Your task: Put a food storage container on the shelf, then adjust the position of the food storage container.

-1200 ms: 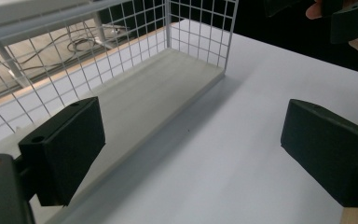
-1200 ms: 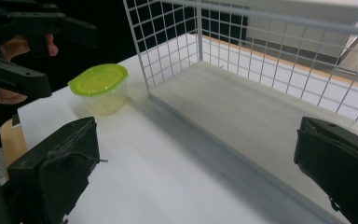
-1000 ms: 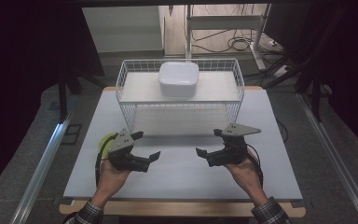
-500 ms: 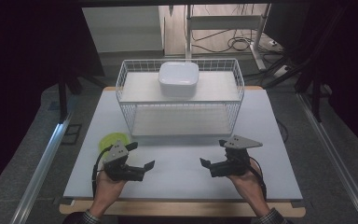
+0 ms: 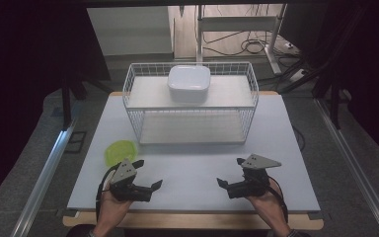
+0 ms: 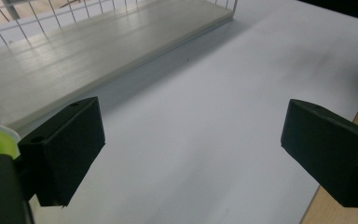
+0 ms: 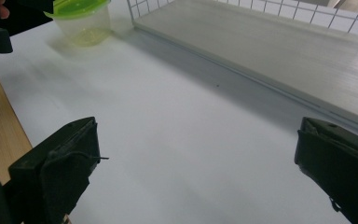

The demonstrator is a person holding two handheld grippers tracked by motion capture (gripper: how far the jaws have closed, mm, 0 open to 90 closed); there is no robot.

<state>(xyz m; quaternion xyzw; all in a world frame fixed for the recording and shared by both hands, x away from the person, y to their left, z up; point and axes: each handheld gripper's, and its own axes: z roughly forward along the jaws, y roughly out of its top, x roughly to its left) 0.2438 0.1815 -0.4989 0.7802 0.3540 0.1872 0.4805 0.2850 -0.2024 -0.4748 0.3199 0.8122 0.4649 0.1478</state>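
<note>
Left gripper held low at the near edge, jaws spread wide, pointing inward to the right. Right gripper mirrors it, jaws wide apart, pointing left. Both hands grip from beneath; nothing held.

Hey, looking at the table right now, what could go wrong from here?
The green-lidded tub stands close behind the left claw, near the table's left edge; a careless swing might knock it off. The wire rack sits just ahead of both open claws, so the right claw reaching for the white container might snag the mesh.
</note>
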